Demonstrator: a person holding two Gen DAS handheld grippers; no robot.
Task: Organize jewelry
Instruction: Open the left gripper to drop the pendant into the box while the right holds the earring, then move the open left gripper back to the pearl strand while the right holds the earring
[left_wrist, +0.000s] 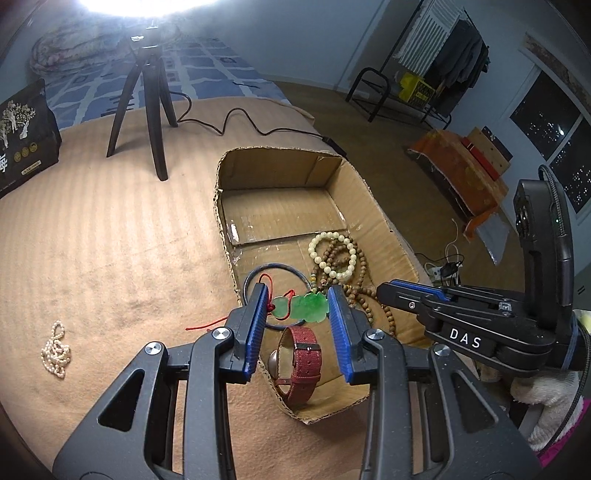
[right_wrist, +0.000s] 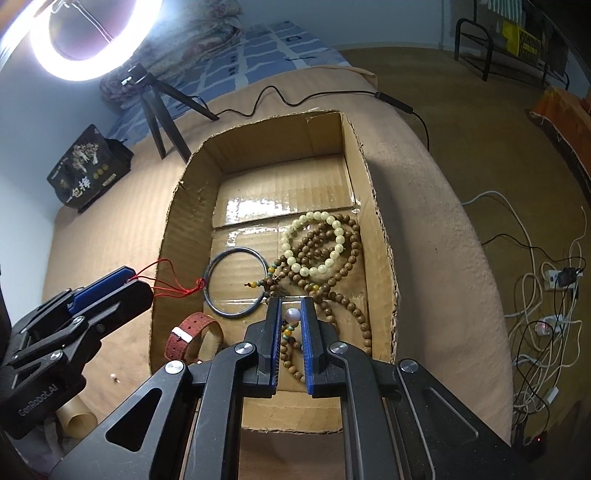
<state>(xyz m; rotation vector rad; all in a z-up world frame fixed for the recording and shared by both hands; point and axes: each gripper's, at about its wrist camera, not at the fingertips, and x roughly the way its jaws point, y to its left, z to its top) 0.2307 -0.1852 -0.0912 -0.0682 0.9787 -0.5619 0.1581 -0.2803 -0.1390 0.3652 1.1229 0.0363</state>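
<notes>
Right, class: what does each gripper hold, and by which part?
Left gripper clamps the green pendant across its sides. Right gripper pinches the brown bead string at its pale end bead.

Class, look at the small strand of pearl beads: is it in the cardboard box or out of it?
Out. The pearl strand lies bunched on the tan blanket, left of the cardboard box and apart from it.

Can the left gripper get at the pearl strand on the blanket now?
Probably not yet. Nothing stands between it and the pearl strand on the blanket, but the left gripper already holds the green pendant between its pads.
</notes>
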